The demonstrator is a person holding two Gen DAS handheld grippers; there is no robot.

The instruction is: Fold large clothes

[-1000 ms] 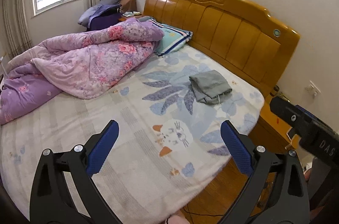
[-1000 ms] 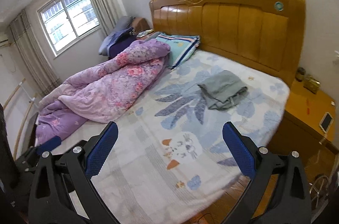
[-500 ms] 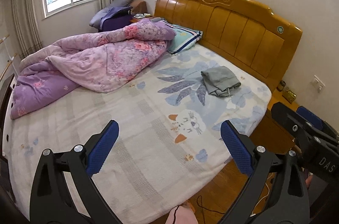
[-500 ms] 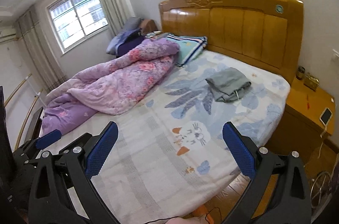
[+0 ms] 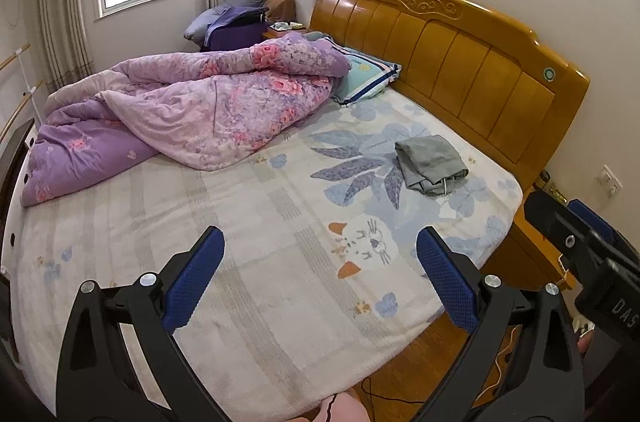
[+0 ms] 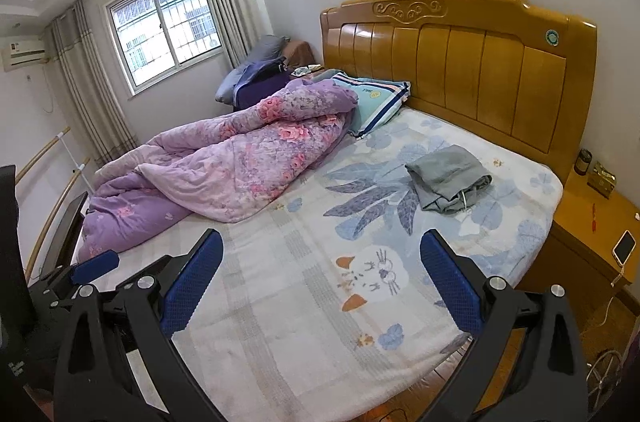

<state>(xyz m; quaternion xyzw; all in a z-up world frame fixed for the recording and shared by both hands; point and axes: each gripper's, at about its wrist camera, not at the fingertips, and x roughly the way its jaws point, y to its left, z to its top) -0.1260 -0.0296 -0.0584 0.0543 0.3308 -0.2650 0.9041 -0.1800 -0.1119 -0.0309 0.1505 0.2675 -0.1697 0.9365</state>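
Observation:
A folded grey garment (image 5: 431, 164) lies on the bed near the wooden headboard, on the right side; it also shows in the right wrist view (image 6: 449, 178). My left gripper (image 5: 320, 274) is open and empty, held off the near side of the bed, far from the garment. My right gripper (image 6: 322, 276) is open and empty too, at a similar distance. The right gripper's body shows at the right edge of the left wrist view (image 5: 580, 246); the left gripper's shows at the lower left of the right wrist view (image 6: 86, 272).
A bunched purple floral quilt (image 5: 192, 114) covers the bed's far left. A striped pillow (image 5: 366, 78) leans by the headboard (image 5: 460, 58). A wooden nightstand (image 6: 592, 238) with a phone stands right of the bed. Cables lie on the wood floor (image 5: 416, 374).
Both grippers have pulled back and away from the bed, so the whole bed and more of the room show now. The garment has not moved.

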